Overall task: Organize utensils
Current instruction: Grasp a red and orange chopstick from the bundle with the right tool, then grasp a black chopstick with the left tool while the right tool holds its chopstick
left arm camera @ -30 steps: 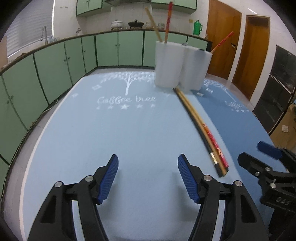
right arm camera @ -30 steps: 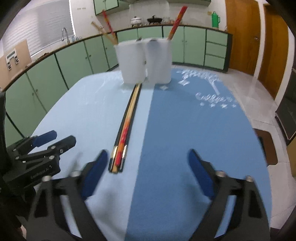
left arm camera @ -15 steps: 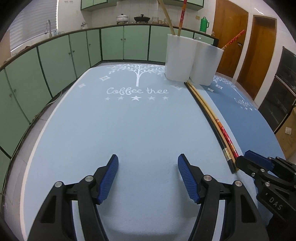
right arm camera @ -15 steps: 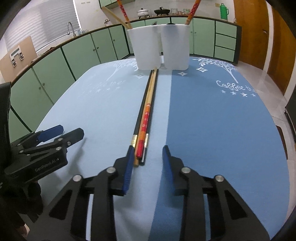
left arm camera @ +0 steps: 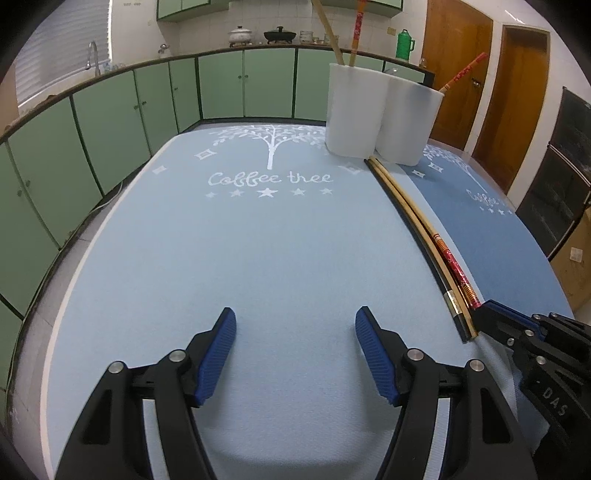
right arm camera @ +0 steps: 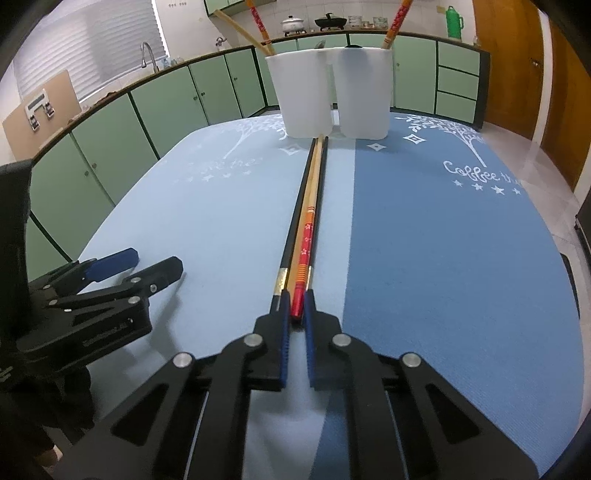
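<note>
Since a second ago the right gripper (right arm camera: 294,300) has narrowed from wide spread to jaws nearly pressed together around the near end of the red chopstick (right arm camera: 305,243), which lies with the other chopsticks (right arm camera: 313,177) on the bench (right arm camera: 424,229), pointing at the white holders (right arm camera: 328,96). Left gripper (left arm camera: 295,350) hovers with jaws spread, holding nothing. Pinch only the red one, then lift gently to avoid dragging its neighbours.

The chopsticks (left arm camera: 357,26) standing in the white holder (left arm camera: 354,110) run off the top edge, and their lower ends are hidden inside it. The near end of the red chopstick (right arm camera: 303,258) disappears between the right gripper (right arm camera: 294,302) pads, contact unclear
</note>
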Motion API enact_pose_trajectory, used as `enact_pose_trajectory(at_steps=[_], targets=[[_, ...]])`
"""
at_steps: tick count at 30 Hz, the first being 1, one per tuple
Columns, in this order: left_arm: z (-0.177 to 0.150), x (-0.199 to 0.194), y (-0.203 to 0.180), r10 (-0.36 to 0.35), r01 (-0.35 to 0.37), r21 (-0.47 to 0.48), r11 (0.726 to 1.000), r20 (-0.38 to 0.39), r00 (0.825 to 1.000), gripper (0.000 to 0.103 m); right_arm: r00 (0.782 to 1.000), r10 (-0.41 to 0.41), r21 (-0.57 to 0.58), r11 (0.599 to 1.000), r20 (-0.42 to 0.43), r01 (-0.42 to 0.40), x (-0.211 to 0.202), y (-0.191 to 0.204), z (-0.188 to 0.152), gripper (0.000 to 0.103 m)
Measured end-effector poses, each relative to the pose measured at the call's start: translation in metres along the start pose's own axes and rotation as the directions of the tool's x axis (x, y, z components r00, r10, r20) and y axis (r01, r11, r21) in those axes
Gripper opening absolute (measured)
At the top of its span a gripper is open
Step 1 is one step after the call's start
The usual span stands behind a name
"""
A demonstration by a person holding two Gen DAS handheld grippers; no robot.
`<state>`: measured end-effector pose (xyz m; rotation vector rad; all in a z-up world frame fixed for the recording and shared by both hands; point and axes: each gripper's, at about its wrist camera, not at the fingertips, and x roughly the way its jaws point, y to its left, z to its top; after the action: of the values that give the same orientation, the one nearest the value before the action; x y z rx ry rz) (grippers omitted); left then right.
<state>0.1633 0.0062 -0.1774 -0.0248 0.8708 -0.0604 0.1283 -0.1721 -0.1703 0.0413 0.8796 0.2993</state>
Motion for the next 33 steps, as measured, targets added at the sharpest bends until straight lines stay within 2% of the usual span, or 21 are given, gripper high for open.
enact_pose_trajectory(at_steps=[11, 21, 33], targets=[[-0.001, 0.0, -0.028, -0.053, 0.054, 0.03, 0.998, -0.008, 0.999, 0.066, 0.998, -0.037, 0.1, 0.995, 0.047, 0.032, -0.026, -0.037, -0.009, 0.005], [-0.005, 0.0, -0.065, -0.141, 0.142, 0.075, 0.987, -0.024, 0.99, 0.066, 0.997, -0.069, 0.15, 0.987, 0.026, 0.064, -0.026, -0.063, -0.019, 0.005], [-0.005, 0.005, -0.078, -0.116, 0.12, 0.111, 0.987, -0.034, 0.993, 0.067, 0.998, -0.059, 0.154, 0.987, 0.013, 0.056, -0.024, -0.066, -0.021, 0.005]])
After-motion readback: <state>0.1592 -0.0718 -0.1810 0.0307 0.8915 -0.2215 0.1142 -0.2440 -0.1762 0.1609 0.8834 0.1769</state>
